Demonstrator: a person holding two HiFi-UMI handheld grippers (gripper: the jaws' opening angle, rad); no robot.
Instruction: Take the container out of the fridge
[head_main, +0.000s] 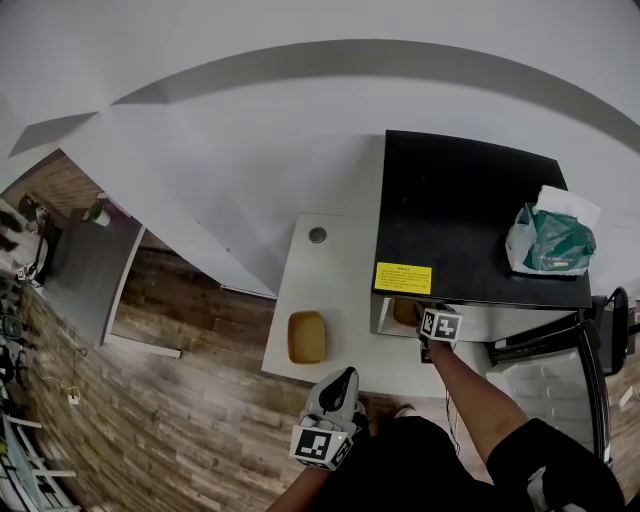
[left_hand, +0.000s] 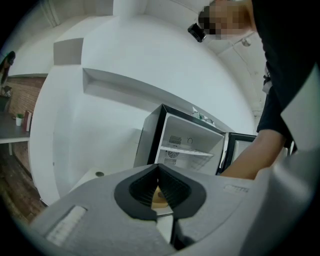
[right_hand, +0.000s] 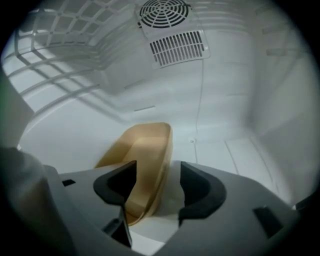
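Note:
In the right gripper view a tan plastic container (right_hand: 142, 147) lies tilted on the white fridge floor. My right gripper (right_hand: 152, 175) stands open, its jaws either side of the container's right wall without pinching it. From the head view, the right gripper (head_main: 440, 325) reaches into the black fridge (head_main: 470, 220), where the container (head_main: 404, 312) peeks out under the top edge. My left gripper (head_main: 325, 420) hangs low by the person's body, and in its own view the left gripper (left_hand: 159, 170) is shut and holds nothing.
A second tan container (head_main: 307, 337) sits on the white table (head_main: 330, 260) left of the fridge. A green bag (head_main: 550, 240) rests on the fridge top. The fridge door (head_main: 555, 375) stands open to the right. A wire shelf (right_hand: 60, 55) and fan grille (right_hand: 165, 12) are above the container.

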